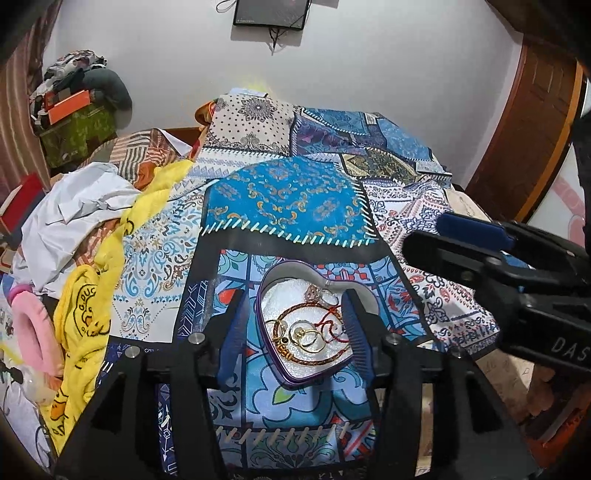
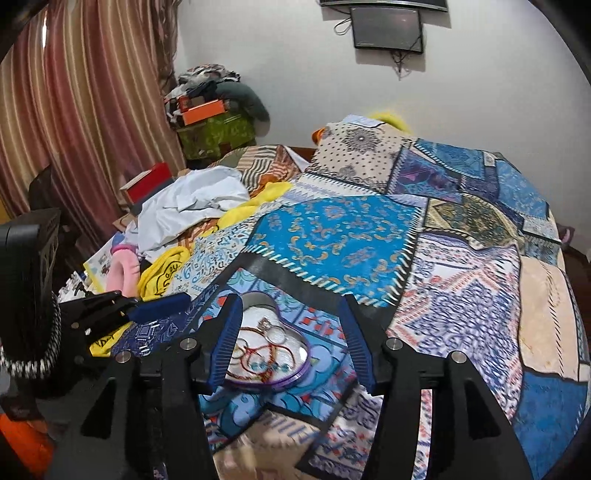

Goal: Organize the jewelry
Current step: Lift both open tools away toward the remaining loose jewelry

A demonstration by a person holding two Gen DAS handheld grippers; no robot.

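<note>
A heart-shaped tin (image 1: pixel 266 295) with a purple rim sits on the patchwork bedspread (image 1: pixel 288 199), near the front edge of the bed. Its inside is lined with white padding, and a tangle of jewelry lies on it: a brown cord bracelet (image 1: pixel 295 360), several gold rings (image 1: pixel 306 334), a red thread (image 1: pixel 328 321) and a small silvery piece (image 1: pixel 314 293) toward the far lobe of the heart.

The left gripper (image 1: pixel 291 334) hovers over the tin with its jaws spread wide, one blue pad to the left of the tin and the other over its right rim; whether that pad touches the rim cannot be told. Nothing is held between them.

In the right wrist view the tin (image 2: pixel 295 376) shows between the fingers of the right gripper (image 2: pixel 291 339), whose jaws are also wide apart and hold nothing. Its left pad overlaps the tin's left side in the picture; contact cannot be told. The left gripper (image 2: pixel 155 308) appears at the left in this view, seen side on, near the tin.

From the left wrist view the right gripper (image 1: pixel 469 230) comes in from the right, well above the bedspread.

To the left of the bed lie a yellow cloth (image 1: pixel 85 325), a white crumpled sheet (image 1: pixel 74 210) and a pink soft item (image 1: pixel 29 332). A dark screen (image 1: pixel 271 13) hangs on the far wall, and striped curtains (image 2: pixel 74 110) hang at the far left
</note>
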